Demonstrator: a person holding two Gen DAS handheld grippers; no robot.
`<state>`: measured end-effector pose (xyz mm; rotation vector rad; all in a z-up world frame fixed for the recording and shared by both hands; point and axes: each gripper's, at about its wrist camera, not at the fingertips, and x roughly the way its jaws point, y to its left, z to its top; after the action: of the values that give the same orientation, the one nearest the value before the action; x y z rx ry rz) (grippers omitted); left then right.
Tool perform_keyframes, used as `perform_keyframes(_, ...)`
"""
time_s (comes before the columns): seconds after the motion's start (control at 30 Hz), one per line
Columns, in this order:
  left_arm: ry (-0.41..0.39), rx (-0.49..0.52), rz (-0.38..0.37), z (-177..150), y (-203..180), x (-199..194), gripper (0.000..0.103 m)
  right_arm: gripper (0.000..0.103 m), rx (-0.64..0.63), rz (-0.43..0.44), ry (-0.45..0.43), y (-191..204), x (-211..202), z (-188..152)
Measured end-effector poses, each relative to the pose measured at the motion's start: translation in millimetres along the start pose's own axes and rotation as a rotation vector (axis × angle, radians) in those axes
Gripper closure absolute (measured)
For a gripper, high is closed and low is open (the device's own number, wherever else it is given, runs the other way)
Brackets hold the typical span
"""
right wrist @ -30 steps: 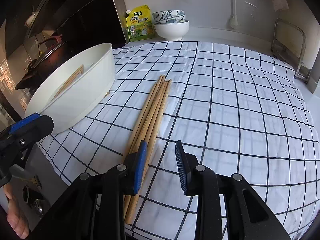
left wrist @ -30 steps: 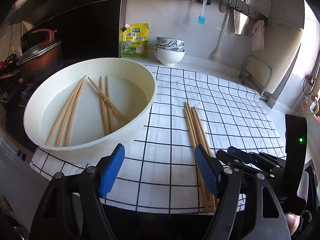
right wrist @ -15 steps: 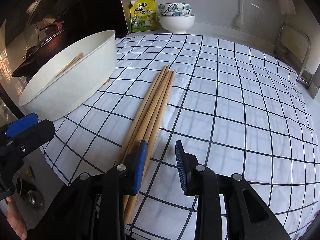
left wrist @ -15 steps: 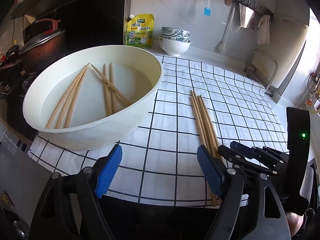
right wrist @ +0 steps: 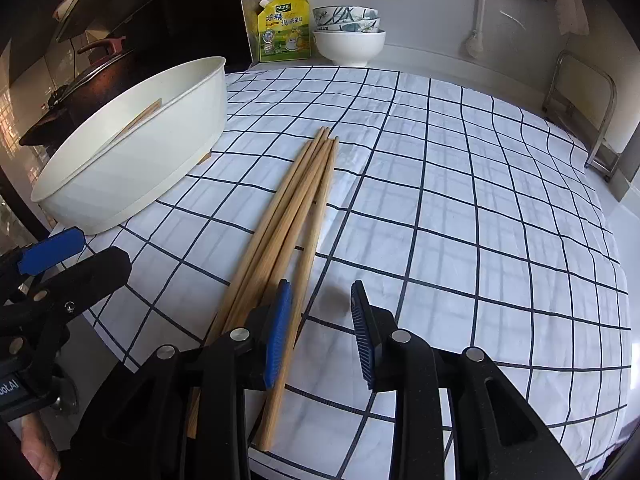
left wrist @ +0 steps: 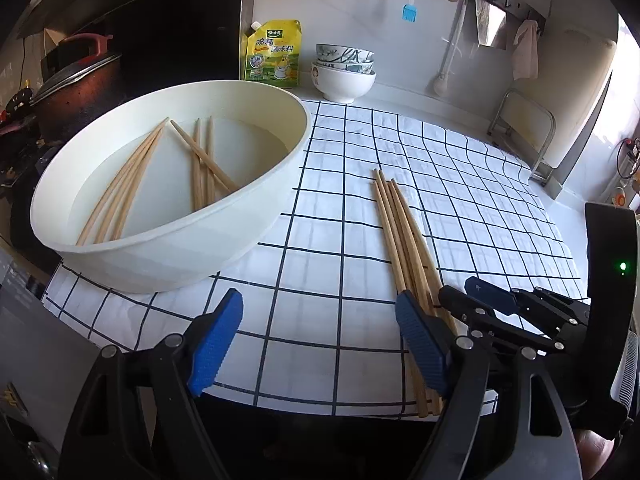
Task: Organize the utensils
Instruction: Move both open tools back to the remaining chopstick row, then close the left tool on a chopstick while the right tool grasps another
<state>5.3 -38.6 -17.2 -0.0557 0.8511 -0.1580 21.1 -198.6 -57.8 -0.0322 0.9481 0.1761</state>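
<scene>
Six chopsticks wait in the white basin (left wrist: 168, 248), up and to the left of the left gripper (left wrist: 320, 344), whose jaws are spread wide and empty. They run lengthwise away from it, and it's the nearer one. The right gripper (right wrist: 320, 332), narrowly parted and empty, hovers beside the sorted bundle (right wrist: 296, 208) on the checked cloth (right wrist: 480, 220).

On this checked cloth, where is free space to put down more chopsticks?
The widest bare patch is the checked cloth right of the chopstick bundle, reaching toward the metal rack. A narrower strip lies between the bundle and the white basin. The back, by the stacked bowls and yellow pouch, is crowded.
</scene>
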Motion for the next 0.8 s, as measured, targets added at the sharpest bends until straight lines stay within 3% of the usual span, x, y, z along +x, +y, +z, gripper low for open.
perform_keyframes(0.27, 0.011, 0.025, -0.01, -5.5, -19.2, 9.2, 0.023, 0.074, 0.052, -0.014, -0.003, -23.0, -1.6, -1.3)
perform_keyframes(0.5, 0.031, 0.05, 0.019, -6.1, -31.1, 26.1, 0.023, 0.074, 0.091, -0.022, -0.01, -43.8, -2.9, -2.5)
perform_keyframes(0.8, 0.033, 0.083, 0.079, -9.5, -36.4, 44.4, 0.023, 0.072, 0.069, -0.014, -0.011, -40.8, -2.8, -3.4)
